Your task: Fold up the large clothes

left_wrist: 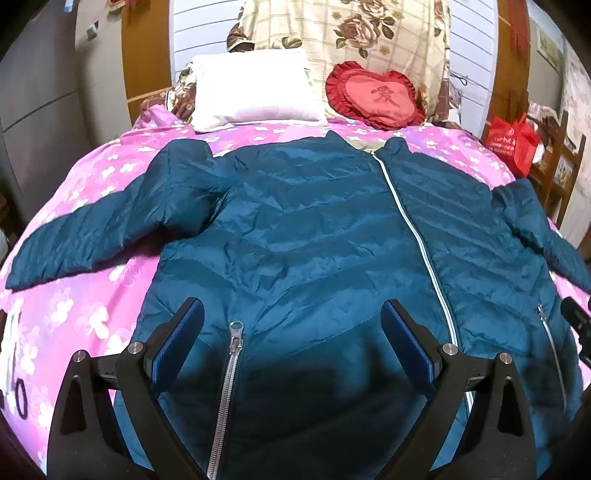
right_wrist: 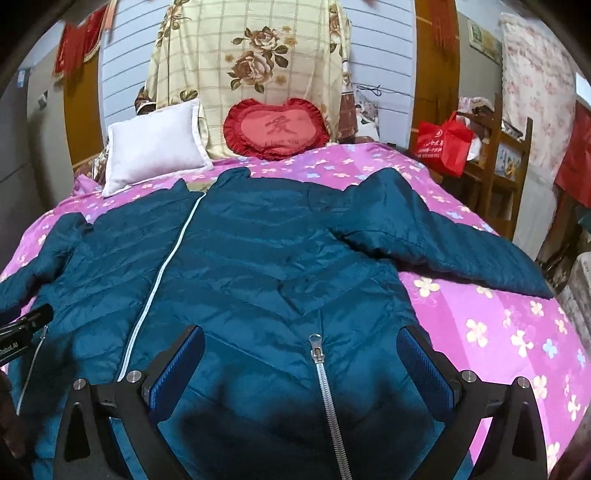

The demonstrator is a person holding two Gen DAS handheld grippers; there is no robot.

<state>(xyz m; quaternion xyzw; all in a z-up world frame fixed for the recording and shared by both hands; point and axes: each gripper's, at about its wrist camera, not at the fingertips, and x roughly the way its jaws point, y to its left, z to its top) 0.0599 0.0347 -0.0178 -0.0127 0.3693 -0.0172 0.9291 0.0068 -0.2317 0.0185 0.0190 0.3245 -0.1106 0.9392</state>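
Note:
A teal padded jacket (left_wrist: 314, 229) lies front-up and spread flat on the pink flowered bed cover (left_wrist: 74, 317), collar toward the pillows, both sleeves out to the sides. Its white main zip (left_wrist: 413, 229) is closed. My left gripper (left_wrist: 291, 332) is open and empty, hovering over the jacket's lower left front by a pocket zip (left_wrist: 234, 339). The jacket also shows in the right wrist view (right_wrist: 258, 258). My right gripper (right_wrist: 301, 358) is open and empty over the lower right front, astride the other pocket zip (right_wrist: 317, 354).
A white pillow (left_wrist: 255, 92) and a red heart cushion (left_wrist: 375, 96) lie at the bed's head, against a flowered quilt (left_wrist: 351, 33). A red bag (right_wrist: 443, 144) sits on a wooden shelf unit (right_wrist: 498, 177) to the right. A grey wardrobe (left_wrist: 40, 103) stands to the left.

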